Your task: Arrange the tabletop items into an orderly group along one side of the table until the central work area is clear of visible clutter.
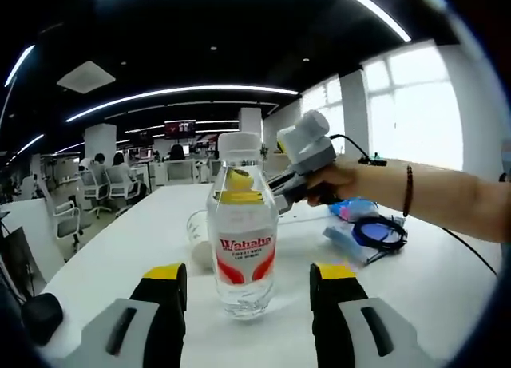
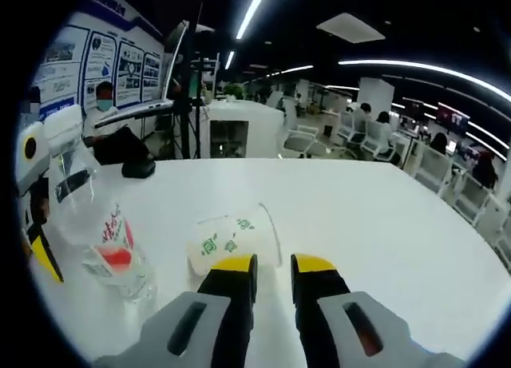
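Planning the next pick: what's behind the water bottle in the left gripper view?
Behind the water bottle lies a paper cup on its side, with the right hand-held gripper reaching in. The bottle covers the rest of the cup.

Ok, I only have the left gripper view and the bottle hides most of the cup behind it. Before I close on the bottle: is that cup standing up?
Observer: No. The paper cup lies on its side, its mouth turned away from the bottle.
Operator: Does the right gripper have hold of it?
Observer: Not that I can see. The right gripper has its tongs a narrow gap apart at the cup's near side, with nothing between them.
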`<state>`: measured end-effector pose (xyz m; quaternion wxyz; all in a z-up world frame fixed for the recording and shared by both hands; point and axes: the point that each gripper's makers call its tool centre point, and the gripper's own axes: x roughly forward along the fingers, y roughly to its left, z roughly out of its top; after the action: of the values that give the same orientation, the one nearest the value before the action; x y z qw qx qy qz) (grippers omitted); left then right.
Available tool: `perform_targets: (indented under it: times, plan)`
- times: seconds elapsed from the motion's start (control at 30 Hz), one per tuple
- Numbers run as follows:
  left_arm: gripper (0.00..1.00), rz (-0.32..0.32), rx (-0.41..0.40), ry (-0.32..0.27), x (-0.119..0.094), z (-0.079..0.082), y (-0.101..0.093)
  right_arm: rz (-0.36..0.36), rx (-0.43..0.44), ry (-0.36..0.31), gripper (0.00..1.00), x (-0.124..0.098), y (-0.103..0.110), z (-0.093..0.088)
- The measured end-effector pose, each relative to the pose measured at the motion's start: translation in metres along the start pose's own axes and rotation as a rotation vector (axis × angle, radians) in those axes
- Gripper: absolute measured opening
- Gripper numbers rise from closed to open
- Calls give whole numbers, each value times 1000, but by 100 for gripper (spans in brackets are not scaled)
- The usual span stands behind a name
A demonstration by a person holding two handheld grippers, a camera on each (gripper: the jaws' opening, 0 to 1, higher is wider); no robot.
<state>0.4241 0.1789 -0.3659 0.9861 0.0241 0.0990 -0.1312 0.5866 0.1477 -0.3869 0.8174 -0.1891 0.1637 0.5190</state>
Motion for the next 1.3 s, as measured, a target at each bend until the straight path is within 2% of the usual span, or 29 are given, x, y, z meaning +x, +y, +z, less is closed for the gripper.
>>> perform_targets:
  times: [0.13, 0.53, 0.6, 0.73, 1.0, 1.13, 1.3]
  plan:
    - [62, -5, 11, 13, 3, -2, -2, -16, -19, -10, 11, 4, -4, 1]
    - [62, -8, 30, 37, 6, -6, -4, -5, -42, 1, 8, 12, -10, -4]
    - [62, -8, 42, 48, 7, -7, -6, 8, -42, -26, 7, 15, -10, -1]
    - [62, -7, 46, 46, 6, -7, -6, 18, -42, -30, 2, 17, -9, -2]
    - [62, -10, 52, 59, 7, -8, -6, 27, -13, -36, 0, 18, -14, -8]
    - [62, -6, 53, 59, 8, -7, -5, 38, 2, -60, 0, 19, -14, -4]
    - [62, -9, 60, 63, 7, -8, -6, 49, 3, -53, 0, 25, -13, -4]
